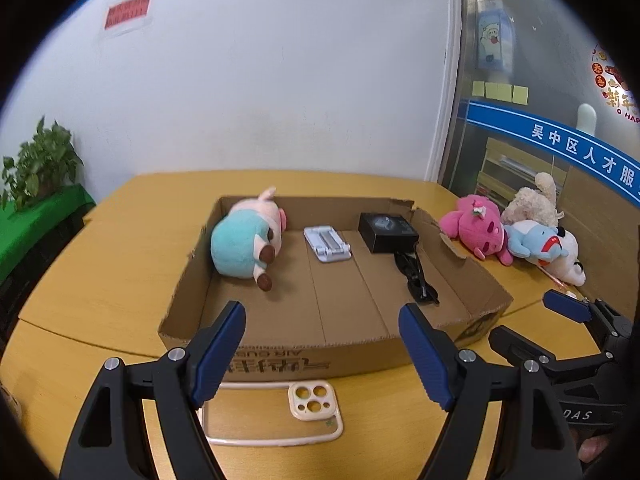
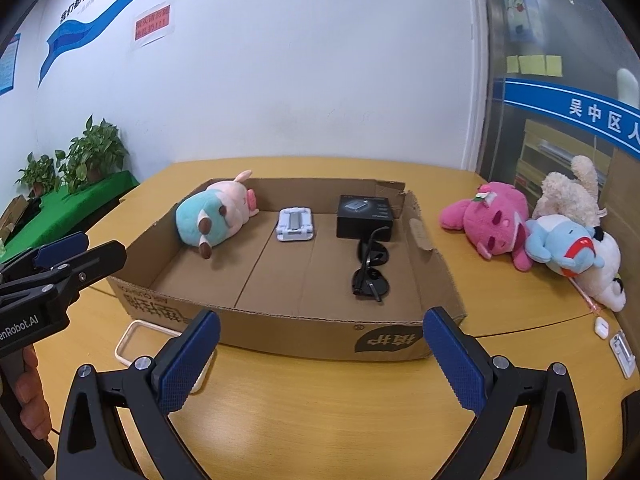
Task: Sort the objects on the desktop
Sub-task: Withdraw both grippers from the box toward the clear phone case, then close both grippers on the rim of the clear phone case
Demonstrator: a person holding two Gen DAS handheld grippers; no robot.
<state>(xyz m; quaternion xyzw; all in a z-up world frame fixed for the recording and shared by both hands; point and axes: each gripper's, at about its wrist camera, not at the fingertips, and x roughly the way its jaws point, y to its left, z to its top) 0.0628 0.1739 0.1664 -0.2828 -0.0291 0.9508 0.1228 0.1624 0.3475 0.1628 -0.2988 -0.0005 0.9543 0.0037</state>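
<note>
An open cardboard box [image 1: 280, 354] [image 2: 304, 334] sits mid-table. Inside lie a teal-and-pink plush pig [image 1: 244, 240] [image 2: 212, 212], a white phone stand [image 1: 326, 242] [image 2: 295, 225], a small black box [image 1: 386, 232] [image 2: 364, 216] and black sunglasses [image 1: 416, 276] [image 2: 370, 270]. A clear cream phone case [image 1: 276, 416] [image 2: 132, 340] lies on the table before the box, just under my left gripper [image 1: 322, 354], which is open and empty. My right gripper [image 2: 320, 360] is open and empty, short of the box's front wall.
A pink plush [image 1: 476, 228] [image 2: 494, 218], a blue plush [image 1: 536, 242] [image 2: 560, 244] and beige and white plushes [image 2: 576, 196] lie at the table's right. A white earbud case [image 2: 601, 327] and a white stand [image 2: 622, 352] lie near the right edge. Potted plants [image 2: 86, 156] stand left.
</note>
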